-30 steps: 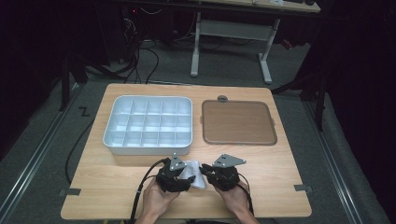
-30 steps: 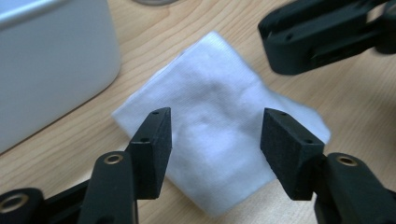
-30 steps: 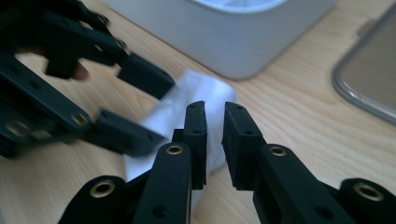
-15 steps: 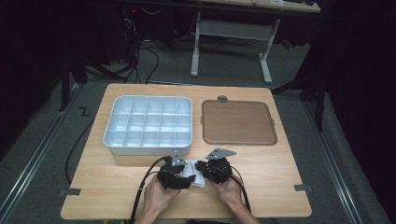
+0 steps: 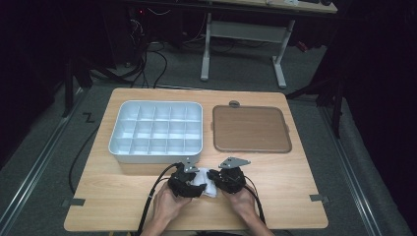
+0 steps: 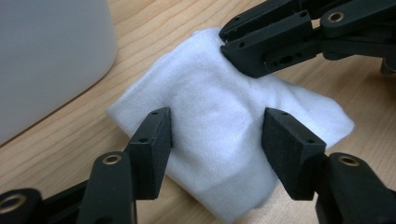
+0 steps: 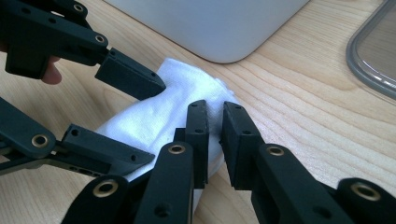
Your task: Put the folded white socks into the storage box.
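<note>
Our right gripper's fingers (image 7: 212, 135) pinch an edge of the one white cloth (image 6: 219, 126), while our left gripper's fingers (image 6: 154, 140) stand spread astride its folded middle, likely pinning it for folding. The cloth lies on the table (image 5: 275, 177), just in front of one compartment tray (image 5: 156, 131); one brown lid (image 5: 251, 129) sits beside it.

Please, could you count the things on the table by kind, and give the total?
White divided tray: 1
Brown lid: 1
White cloth: 1
Small grey round thing: 1
Hand-held tools, left and right: 2
Total: 6
</note>
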`<action>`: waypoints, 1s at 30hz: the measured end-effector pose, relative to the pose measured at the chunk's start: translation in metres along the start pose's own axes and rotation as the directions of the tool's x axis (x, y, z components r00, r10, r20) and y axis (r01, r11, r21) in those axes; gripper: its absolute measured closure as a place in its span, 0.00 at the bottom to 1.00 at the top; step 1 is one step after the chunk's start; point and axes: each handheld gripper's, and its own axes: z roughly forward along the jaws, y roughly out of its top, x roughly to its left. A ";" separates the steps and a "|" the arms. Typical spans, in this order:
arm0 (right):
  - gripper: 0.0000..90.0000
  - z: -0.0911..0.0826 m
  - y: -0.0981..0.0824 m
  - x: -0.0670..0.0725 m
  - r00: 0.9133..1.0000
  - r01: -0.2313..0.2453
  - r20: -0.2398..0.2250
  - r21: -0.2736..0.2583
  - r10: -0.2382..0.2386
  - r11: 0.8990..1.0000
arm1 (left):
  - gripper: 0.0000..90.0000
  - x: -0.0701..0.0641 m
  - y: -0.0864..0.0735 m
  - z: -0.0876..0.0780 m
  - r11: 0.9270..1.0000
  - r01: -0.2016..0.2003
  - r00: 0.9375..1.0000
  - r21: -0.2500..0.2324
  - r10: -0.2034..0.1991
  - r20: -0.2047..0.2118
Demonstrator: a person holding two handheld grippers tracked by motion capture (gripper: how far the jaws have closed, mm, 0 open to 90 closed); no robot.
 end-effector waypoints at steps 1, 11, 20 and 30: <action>0.90 0.000 -0.001 0.000 1.000 -0.003 0.000 -0.002 0.003 1.000 | 0.48 0.000 0.000 -0.001 1.000 0.002 1.000 -0.007 -0.002 -0.001; 0.79 -0.005 -0.001 -0.005 0.999 -0.047 -0.002 -0.012 0.047 0.999 | 0.40 0.005 0.014 -0.018 0.984 0.138 0.990 -0.112 -0.136 0.029; 0.75 -0.009 0.002 -0.005 0.999 -0.048 -0.006 -0.019 0.048 0.999 | 0.32 0.017 0.019 -0.014 0.965 0.217 0.975 -0.147 -0.220 -0.006; 0.70 -0.034 0.000 -0.007 0.996 -0.083 -0.029 -0.085 0.081 0.993 | 0.29 0.019 0.019 -0.007 0.956 0.262 0.964 -0.132 -0.264 -0.004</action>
